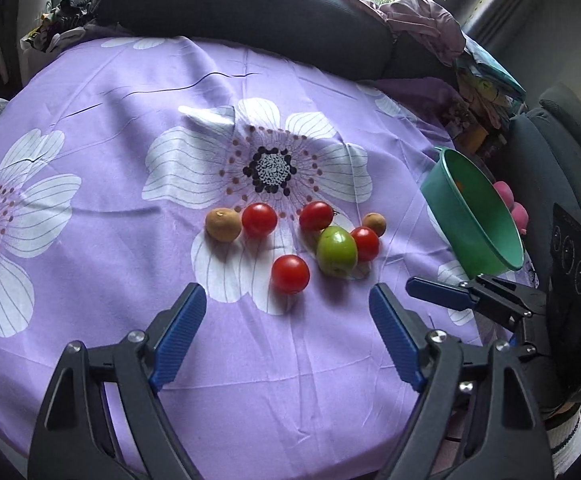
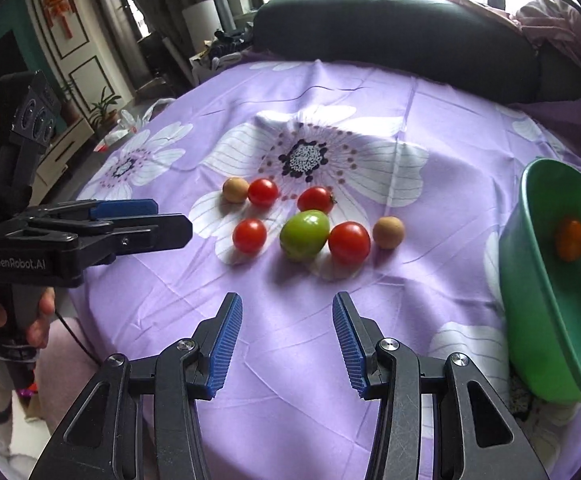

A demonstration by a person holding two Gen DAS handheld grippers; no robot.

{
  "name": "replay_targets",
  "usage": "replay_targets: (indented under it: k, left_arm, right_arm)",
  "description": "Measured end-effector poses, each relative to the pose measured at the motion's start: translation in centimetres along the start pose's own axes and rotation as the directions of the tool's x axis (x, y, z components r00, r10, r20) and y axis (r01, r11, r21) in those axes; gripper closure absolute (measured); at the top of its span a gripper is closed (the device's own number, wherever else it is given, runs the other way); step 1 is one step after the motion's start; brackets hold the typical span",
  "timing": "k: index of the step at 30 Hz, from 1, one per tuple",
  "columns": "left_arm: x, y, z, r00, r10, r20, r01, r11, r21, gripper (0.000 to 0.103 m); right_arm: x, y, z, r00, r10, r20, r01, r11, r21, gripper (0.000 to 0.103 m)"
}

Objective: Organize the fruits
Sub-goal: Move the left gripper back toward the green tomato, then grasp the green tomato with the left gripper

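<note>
In the right wrist view, the left gripper [image 2: 146, 216] reaches in from the left edge, side-on; its own camera shows its fingers spread wide with nothing between them. At frame center on the purple floral cloth [image 2: 290, 320] lie the fruits: a brown fruit [image 2: 235, 189] touching a red tomato [image 2: 263, 191], another tomato [image 2: 249, 235] below them, a third tomato [image 2: 316, 199], then the green tomato [image 2: 304, 234] touching a fourth red one [image 2: 349, 242], and a second brown fruit [image 2: 388, 232] just beside. At bottom center the right gripper [image 2: 287, 346] stands wide apart and empty. At the right edge the tilted green bowl [image 2: 538, 308] holds one orange fruit [image 2: 569, 239].
</note>
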State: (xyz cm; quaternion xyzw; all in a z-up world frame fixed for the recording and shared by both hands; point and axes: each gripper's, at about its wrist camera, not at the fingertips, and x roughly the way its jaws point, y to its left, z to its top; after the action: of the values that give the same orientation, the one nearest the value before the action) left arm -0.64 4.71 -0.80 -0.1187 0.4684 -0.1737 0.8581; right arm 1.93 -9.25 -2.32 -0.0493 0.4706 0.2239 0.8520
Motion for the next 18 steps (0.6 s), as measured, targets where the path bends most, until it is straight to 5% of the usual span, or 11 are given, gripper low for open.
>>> replay_targets:
  k: [14, 18]
  left_arm:
    - [5.5, -0.7, 3.2, 0.986, -0.112, -0.120, 0.114, 0.994, 0.004, 0.036]
    - [6.5, -0.9, 3.5, 0.981, -0.122, -0.151, 0.125, 0.992, 0.010, 0.049]
  right_arm:
    - [4.1, -1.7, 2.6, 0.997, 0.064, -0.047, -0.059, 0.994, 0.094, 0.055]
    - [5.1, -2.0, 3.0, 0.995, 0.071, -0.071, -0.064, 0.993, 0.103, 0.055]
